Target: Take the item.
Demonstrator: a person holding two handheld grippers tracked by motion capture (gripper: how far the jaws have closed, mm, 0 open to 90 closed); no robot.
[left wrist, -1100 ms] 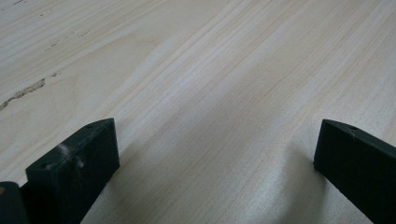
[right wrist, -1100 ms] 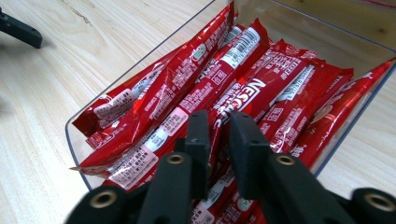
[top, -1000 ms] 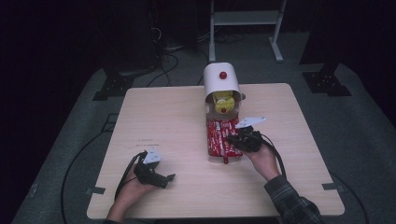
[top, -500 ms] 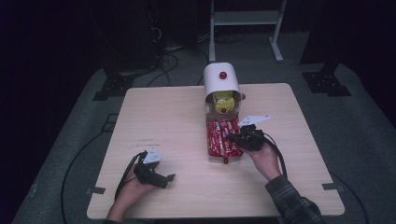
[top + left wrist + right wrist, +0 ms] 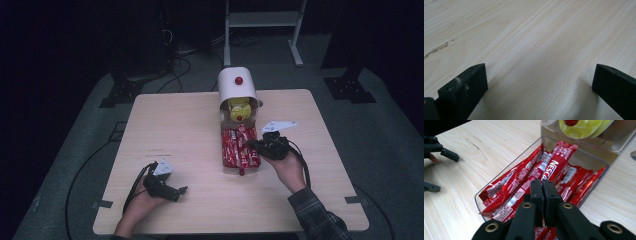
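A clear tray (image 5: 226, 165) in the middle of the table holds several red Nescafé stick packets (image 5: 524, 177). My right gripper (image 5: 251, 144) reaches into the tray from its right side. Its jaws are shut on one red stick packet (image 5: 556, 160), which slants up out of the pile beyond the fingertips. Behind the tray stands a white dispenser (image 5: 236, 85) with yellow capsules (image 5: 239, 106) in its open mouth. My left gripper (image 5: 181, 190) lies low at the table's near left. It is open, with only bare wood between its fingers (image 5: 464, 90).
The tray butts against the dispenser's clear front (image 5: 579, 142). Light wood table (image 5: 175, 125) spreads wide to the left of the tray. In the right gripper view, the left gripper (image 5: 439, 171) lies far off. Cables trail from both grippers toward the near edge.
The right hand has edged slightly away from the near edge along the tray. The left hand has stayed put.
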